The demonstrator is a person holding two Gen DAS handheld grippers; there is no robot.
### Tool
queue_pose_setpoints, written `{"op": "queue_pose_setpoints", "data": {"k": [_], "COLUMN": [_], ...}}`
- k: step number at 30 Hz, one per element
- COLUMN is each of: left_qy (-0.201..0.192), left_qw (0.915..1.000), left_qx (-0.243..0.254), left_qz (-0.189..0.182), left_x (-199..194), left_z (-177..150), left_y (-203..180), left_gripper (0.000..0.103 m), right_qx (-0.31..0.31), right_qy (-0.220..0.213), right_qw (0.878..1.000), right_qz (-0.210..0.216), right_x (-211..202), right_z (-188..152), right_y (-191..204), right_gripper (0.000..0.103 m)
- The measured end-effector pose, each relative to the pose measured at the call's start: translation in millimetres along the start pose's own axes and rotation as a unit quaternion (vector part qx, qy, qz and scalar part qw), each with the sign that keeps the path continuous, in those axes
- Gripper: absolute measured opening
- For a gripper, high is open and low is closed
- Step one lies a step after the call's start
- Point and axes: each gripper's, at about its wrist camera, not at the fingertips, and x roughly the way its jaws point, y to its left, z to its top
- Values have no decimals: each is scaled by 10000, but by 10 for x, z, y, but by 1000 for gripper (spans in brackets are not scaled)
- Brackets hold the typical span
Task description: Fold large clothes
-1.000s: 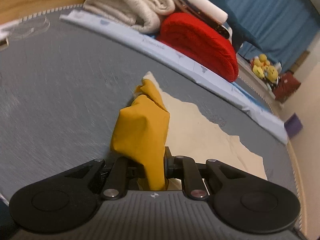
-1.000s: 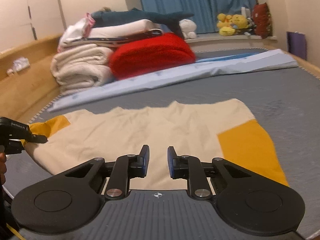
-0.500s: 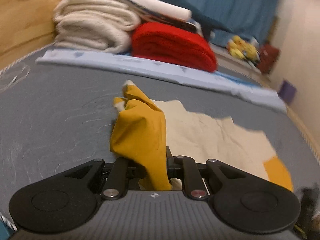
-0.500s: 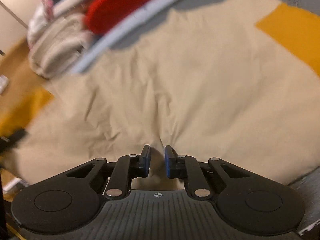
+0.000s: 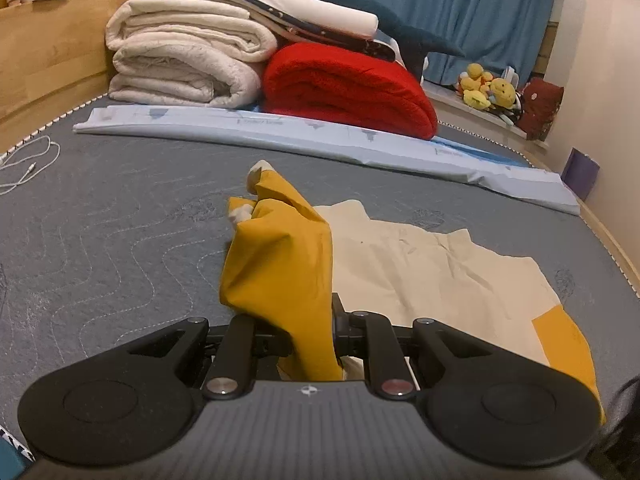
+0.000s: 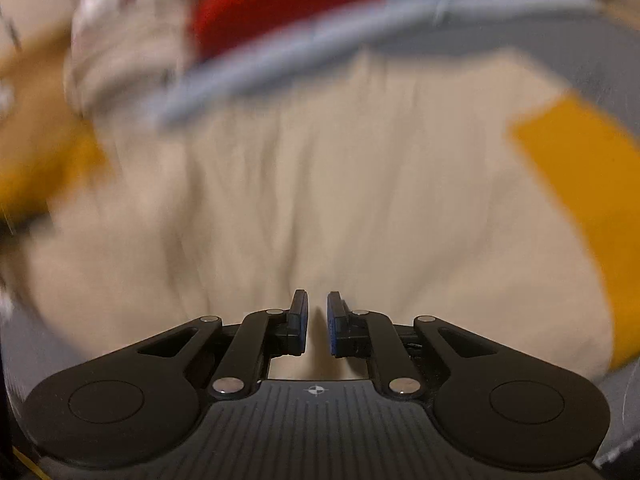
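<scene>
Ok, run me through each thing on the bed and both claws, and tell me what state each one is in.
Cream shirt: spread flat on the mattress, wrinkled.
Yellow sleeve: bunched and lifted, pinched in the left claw.
Left claw: shut on the yellow sleeve.
Right claw: low over the shirt's middle, jaws nearly together after just closing, nothing visibly pinched.
Red blanket: folded.
Cream blankets: folded, stacked.
White cable: loose on the mattress.

Nothing here reads clearly. The long pale-blue folded sheet (image 5: 320, 136) lying across the bed carries small dark printed marks and a line of lettering, too tiny and soft to make out.
</scene>
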Motion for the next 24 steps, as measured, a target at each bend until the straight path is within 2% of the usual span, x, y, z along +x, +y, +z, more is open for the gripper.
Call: {"op": "queue_pose_setpoints", "data": {"k": [1,3,7,10,12,15,16,18,21,22,24], "left_qy": [4,-61,-133,-174,-192,-223,-234,-272,-312,-321,-347], "left_qw": [10000,9997,9997,9997,9997,9996,9996,9994,9990,9989,9987], "left_qx": [45,191,181,151,124,118,129,184,300,333,357], "left_qz": [10,111,109,95,91,93,81,68,74,71,47], "left_x": [-9,-38,-90,-123,-130,-131,-129,-125,-112,-105,-87], "left_z": [-1,-8,-1,5,12,32,44,57,67,71,84], "left_y": [-23,-85,-113,-146,-173,-237,-264,-327,-425,-461,-534], "left_gripper": [18,18,18,18,18,18,18,18,18,18,18], "right_qx": [-123,-237,-726,-1112,-1150,-1189,-1223,-1424,-1748,-1734,-1467], "right_qy": [119,-131,-987,-1770,-2220,-2700,-2843,-3007,-3086,-3055,-2846], "right_qw": [9999,9996,9925,9779,9681,9541,9487,9391,9268,9266,9358], "right_qz": [-14,-94,-29,-93,-153,-524,-649,-866,-1237,-1344,-1473], "right_x": [29,-101,-560,-1007,-1316,-1647,-1751,-1919,-1913,-1851,-1750], "right_z": [-34,-21,11,90,166,340,412,545,645,650,646], "right_y": [-7,16,-7,-174,-398,-794,-922,-1173,-1544,-1662,-1907], "right_gripper": [5,4,8,8,9,9,13,23,24,24,24]}}
